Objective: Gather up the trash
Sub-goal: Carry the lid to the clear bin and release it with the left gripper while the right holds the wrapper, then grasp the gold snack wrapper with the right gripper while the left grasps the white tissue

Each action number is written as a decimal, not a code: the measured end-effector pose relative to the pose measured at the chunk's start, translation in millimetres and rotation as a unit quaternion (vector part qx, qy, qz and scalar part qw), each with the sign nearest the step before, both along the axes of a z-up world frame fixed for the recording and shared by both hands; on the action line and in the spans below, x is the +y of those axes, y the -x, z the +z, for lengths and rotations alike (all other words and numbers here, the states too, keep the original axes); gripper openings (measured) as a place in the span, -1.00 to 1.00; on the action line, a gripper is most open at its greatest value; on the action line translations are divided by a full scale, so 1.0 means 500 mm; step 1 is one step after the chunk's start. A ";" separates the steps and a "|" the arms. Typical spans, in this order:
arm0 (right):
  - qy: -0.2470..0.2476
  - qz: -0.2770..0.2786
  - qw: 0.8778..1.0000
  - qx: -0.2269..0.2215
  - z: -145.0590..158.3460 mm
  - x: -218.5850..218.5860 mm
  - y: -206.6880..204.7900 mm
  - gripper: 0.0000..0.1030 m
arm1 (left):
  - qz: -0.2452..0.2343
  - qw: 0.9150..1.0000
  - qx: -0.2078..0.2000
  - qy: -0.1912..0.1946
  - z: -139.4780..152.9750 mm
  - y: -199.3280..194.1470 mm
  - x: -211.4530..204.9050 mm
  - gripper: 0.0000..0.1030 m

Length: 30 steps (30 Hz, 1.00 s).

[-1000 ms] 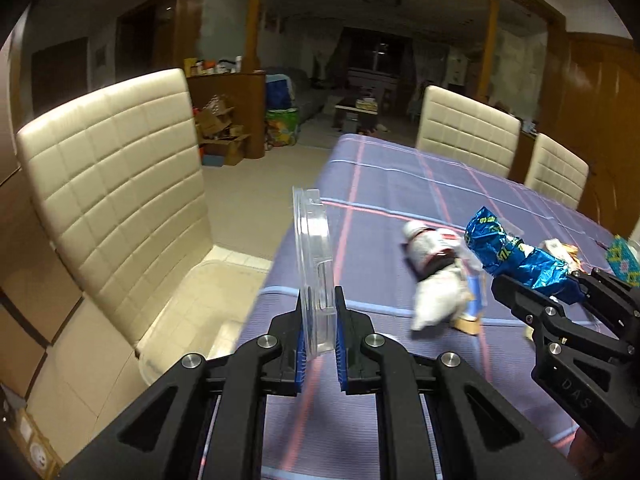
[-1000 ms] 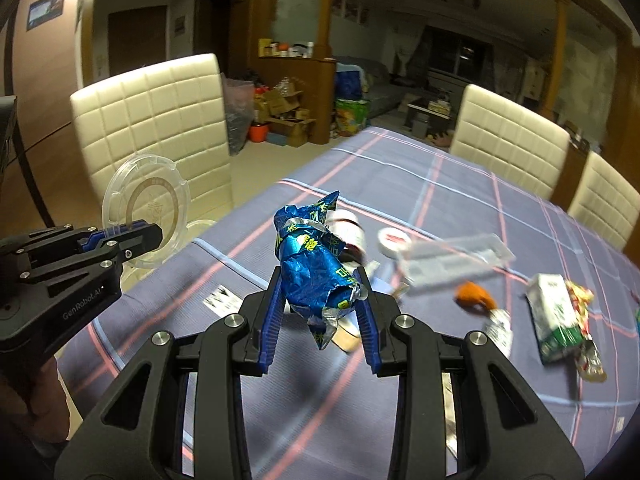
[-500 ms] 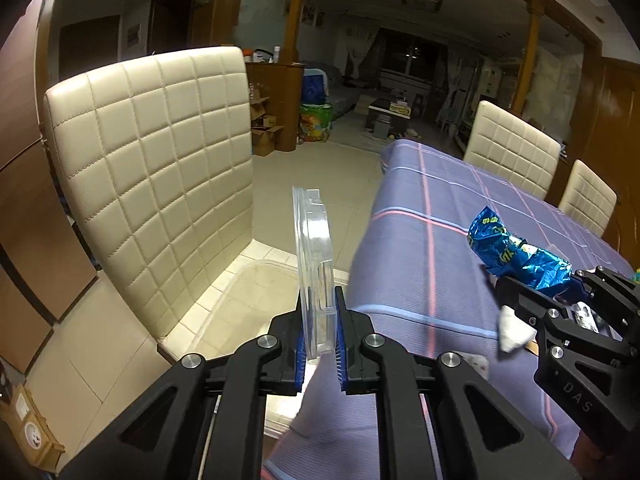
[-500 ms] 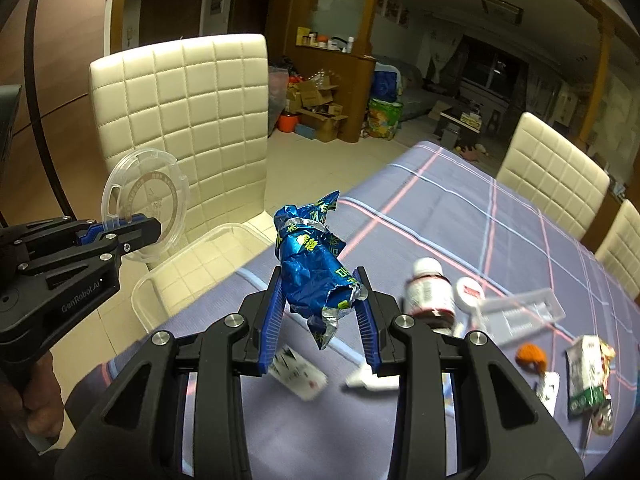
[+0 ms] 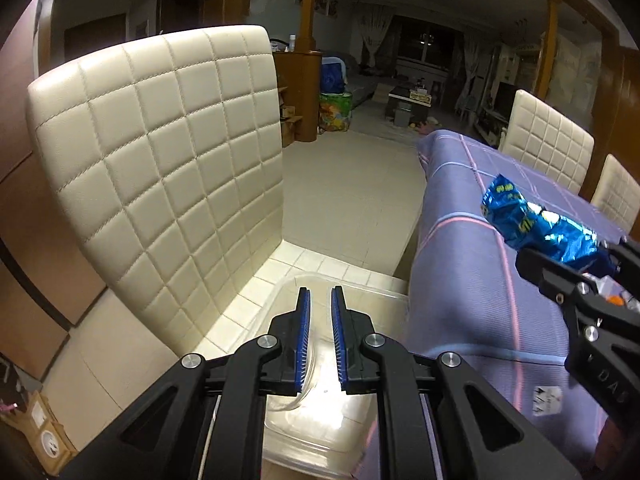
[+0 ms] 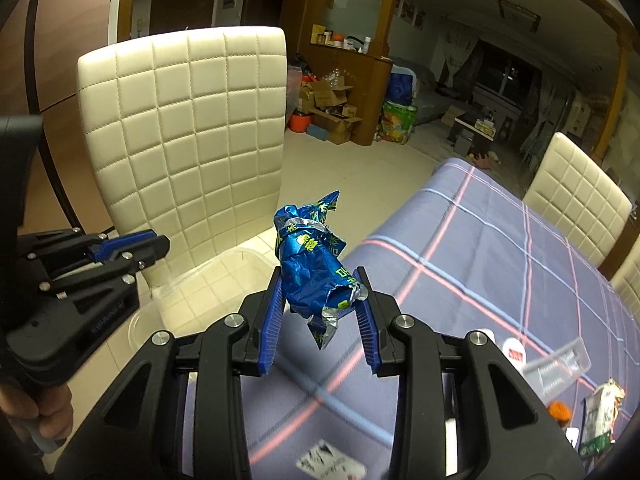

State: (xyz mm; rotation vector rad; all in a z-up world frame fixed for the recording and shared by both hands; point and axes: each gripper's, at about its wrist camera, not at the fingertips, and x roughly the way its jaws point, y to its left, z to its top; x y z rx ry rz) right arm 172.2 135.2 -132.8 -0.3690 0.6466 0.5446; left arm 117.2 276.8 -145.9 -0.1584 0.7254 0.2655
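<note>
right hand-held gripper (image 6: 318, 312) around blue wrapper (image 6: 312, 268)

I see both views lit warmly from above and behind me, while the far rooms sink into dimness. In the left wrist view a hot white glare burns on the clear bin (image 5: 344, 412) between my fingers (image 5: 303, 340), washing out its floor. The cream chair back (image 5: 168, 168) is bright and evenly lit. Fisheye bending curves the door frames and pillars, and black vignette fills the corners. The crumpled blue wrapper (image 6: 316, 268) throws sharp foil glints. Near the bottom of the right wrist view, a paper scrap (image 6: 332, 460) on the bench (image 6: 500, 248) is smeared with blur.
</note>
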 end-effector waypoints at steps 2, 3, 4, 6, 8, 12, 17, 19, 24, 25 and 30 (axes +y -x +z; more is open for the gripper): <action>0.002 -0.002 1.000 0.003 -0.005 0.009 -0.013 -0.31 | -0.010 1.000 0.003 -0.001 -0.006 -0.010 -0.001 -0.77; 0.002 -0.003 1.000 0.006 -0.007 0.011 -0.018 -0.31 | -0.013 1.000 0.003 0.001 -0.009 -0.014 0.001 -0.76; 0.003 -0.003 1.000 0.010 -0.010 0.014 -0.023 -0.31 | -0.015 1.000 0.005 0.004 -0.012 -0.018 0.002 -0.75; 0.005 -0.003 1.000 0.011 -0.014 0.017 -0.027 -0.31 | -0.021 1.000 0.011 0.016 -0.019 -0.026 0.006 -0.29; 0.007 -0.003 1.000 0.010 -0.017 0.019 -0.028 -0.31 | -0.008 1.000 0.008 0.013 -0.023 -0.025 0.011 0.22; 0.010 -0.002 1.000 0.015 -0.025 0.024 -0.030 -0.31 | 0.003 1.000 0.003 -0.003 -0.024 -0.014 0.011 0.22; 0.010 0.004 1.000 0.025 -0.033 0.034 -0.032 -0.31 | 0.025 1.000 0.012 0.010 -0.032 -0.005 0.029 0.22; 0.012 0.008 1.000 0.026 -0.035 0.038 -0.031 -0.31 | 0.035 0.999 0.012 0.011 -0.033 0.002 0.037 0.23; 0.011 0.019 0.999 0.036 -0.039 0.049 -0.030 -0.25 | 0.051 0.999 0.008 0.008 -0.028 0.013 0.048 0.23; 0.010 0.020 0.999 0.039 -0.039 0.050 -0.031 -0.18 | 0.053 0.999 0.007 0.005 -0.027 0.014 0.048 0.23; 0.004 0.008 0.999 0.036 -0.036 0.043 -0.033 0.06 | 0.058 0.998 0.006 -0.003 -0.023 0.019 0.045 0.23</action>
